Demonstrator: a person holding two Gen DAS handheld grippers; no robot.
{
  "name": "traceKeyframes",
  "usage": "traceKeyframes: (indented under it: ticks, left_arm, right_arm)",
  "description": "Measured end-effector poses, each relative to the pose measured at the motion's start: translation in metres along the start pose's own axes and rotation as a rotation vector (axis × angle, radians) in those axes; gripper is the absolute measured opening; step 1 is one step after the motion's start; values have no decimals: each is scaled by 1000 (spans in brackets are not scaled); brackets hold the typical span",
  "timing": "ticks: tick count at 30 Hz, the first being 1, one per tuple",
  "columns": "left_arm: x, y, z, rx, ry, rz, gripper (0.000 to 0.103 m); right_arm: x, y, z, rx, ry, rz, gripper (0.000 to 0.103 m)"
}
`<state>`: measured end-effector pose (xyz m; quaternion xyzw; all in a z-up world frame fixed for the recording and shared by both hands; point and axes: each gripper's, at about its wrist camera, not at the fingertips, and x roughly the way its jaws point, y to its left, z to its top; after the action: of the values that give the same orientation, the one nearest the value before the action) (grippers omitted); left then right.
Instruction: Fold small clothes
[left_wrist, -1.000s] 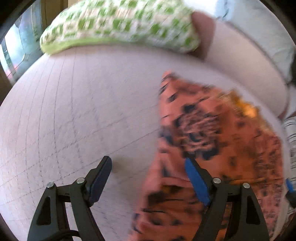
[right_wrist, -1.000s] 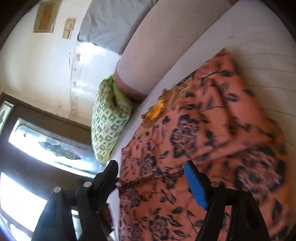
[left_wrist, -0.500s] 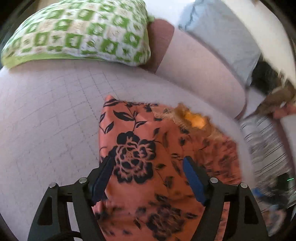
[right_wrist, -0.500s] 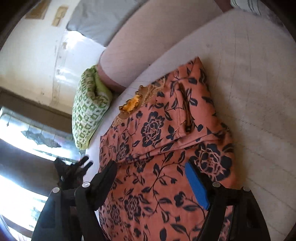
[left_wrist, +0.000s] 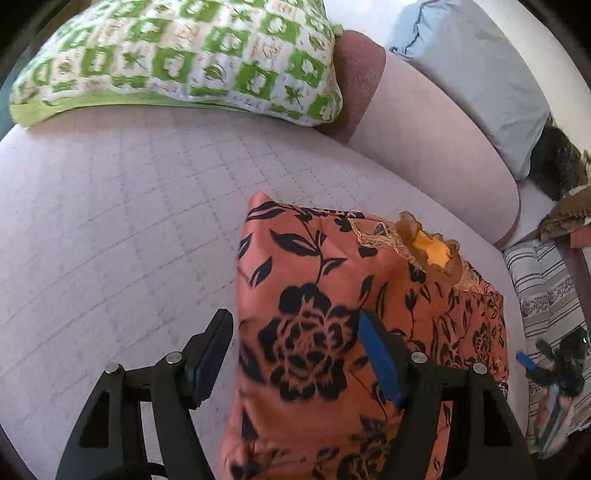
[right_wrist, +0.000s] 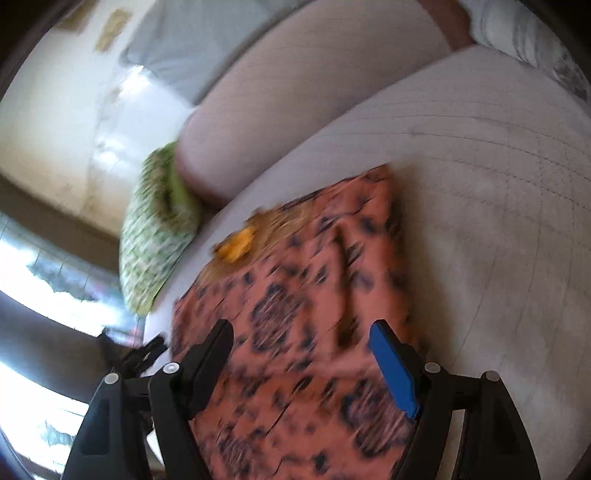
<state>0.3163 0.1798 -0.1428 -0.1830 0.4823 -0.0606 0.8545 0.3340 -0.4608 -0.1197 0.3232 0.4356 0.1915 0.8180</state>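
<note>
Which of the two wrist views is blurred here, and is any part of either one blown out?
Right wrist view: motion-smeared, the floral garment and green pillow streaky, the window at left blown out. Left wrist view: mostly sharp, print on the garment crisp, only slight blur at the right edge; evenly lit.

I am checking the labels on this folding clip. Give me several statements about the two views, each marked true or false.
1. The orange floral garment lies on the pale quilted sofa seat. True.
2. The left gripper is clamped shut on the green-and-white cushion. False: its jaws stand apart over the garment's edge, after closing a little, and the cushion lies at the far end of the seat.
3. The right gripper has its jaws open above the garment. True.
4. The garment is plain blue. False: it is orange with black flowers and a yellow-lined neckline.
5. A striped cloth lies beyond the garment in the left wrist view. True.
</note>
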Motion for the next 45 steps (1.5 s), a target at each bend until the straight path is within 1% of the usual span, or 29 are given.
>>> traceKeyframes:
  ticks: [1, 3, 5, 7, 8, 11, 12, 14, 16, 17, 18, 19, 22, 24, 25, 26, 27, 28, 29, 31, 32, 34, 36, 40, 41, 42, 43, 44, 45]
  left_arm:
    - [4, -1, 0, 2, 16, 23, 71]
    - [16, -2, -1, 30, 23, 98, 58]
    - [18, -7, -1, 81, 8, 175, 27]
    - [15, -8, 0, 81, 6, 163, 14]
    - [11, -11, 2, 88, -13, 176, 10]
    - [1, -20, -3, 126, -73, 177, 10]
    - [15, -18, -6, 126, -24, 193, 11]
    - [21, -17, -8, 117, -42, 203, 17]
    - [7, -22, -10, 114, -57, 215, 17]
    - [-3, -24, -11, 109, -88, 201, 18]
    - [-15, -23, -14, 107, -110, 186, 20]
    - [-26, -24, -17, 107, -130, 165, 28]
    - [-49, -26, -35, 89, -183, 92, 57]
    - [-42, -26, -44, 104, -141, 66, 62]
    - [-32, -25, -49, 122, -89, 95, 60]
    - [-14, -21, -56, 142, -45, 157, 50]
    - [-16, -21, -59, 151, -86, 169, 47]
    - [-19, -23, -58, 148, -83, 180, 36]
    - [-26, -25, -56, 141, -70, 175, 17]
    - [-42, -29, -51, 153, -97, 159, 16]
    - [-44, -28, -52, 162, -122, 166, 18]
    - [-28, -15, -55, 117, -25, 181, 27]
    - [-40, -13, -54, 112, -58, 162, 32]
    - [-63, -19, -41, 86, -123, 82, 39]
    - [-65, -23, -37, 97, -146, 67, 48]
    - [-62, -29, -37, 116, -158, 72, 51]
    - [-51, -33, -35, 132, -142, 108, 52]
    - [-31, -30, -28, 138, -79, 149, 48]
    - [-13, -23, -30, 123, -9, 176, 46]
  right_arm:
    - [6, -9, 9, 19, -17, -7, 79]
    - [24, -22, 27, 26, -25, -31, 79]
    - [42, -31, 36, 35, -4, -63, 77]
    - [63, -30, 39, 1, 49, -69, 50]
    - [68, -25, 39, -42, 60, -132, 16]
    - [51, -6, 34, -117, -25, -181, 15]
    - [47, 0, 31, -168, -60, -210, 15]
    - [73, -24, 31, -109, 55, -258, 18]
    - [62, -36, 35, -24, 7, -175, 24]
    - [49, -32, 35, -22, -40, -179, 40]
    - [37, -28, 35, -41, -76, -217, 70]
    - [28, -25, 34, -40, -90, -227, 77]
    - [5, -16, 17, -44, -77, -143, 77]
    - [9, -13, 0, -87, -16, -168, 77]
    - [17, -16, -5, -94, 19, -182, 72]
    - [29, -23, -12, -92, 75, -191, 32]
    - [32, -28, -17, -111, 80, -247, 21]
    - [30, -32, -16, -104, 68, -235, 19]
    - [23, -36, -15, -71, 49, -223, 18]
    - [14, -32, -19, -81, 19, -249, 18]
    - [14, -30, -21, -92, 16, -259, 19]
    - [22, -44, -23, -16, 32, -224, 23]
    - [8, -49, -20, 71, 0, -156, 29]
    - [-8, -31, 2, -5, -67, -161, 37]
    - [-2, -27, 10, -23, -59, -146, 53]
    - [5, -24, 17, -37, -54, -142, 60]
    - [13, -23, 23, -57, -51, -141, 58]
    - [22, -26, 25, -75, -50, -149, 25]
    - [33, -34, 26, -53, -43, -178, 7]
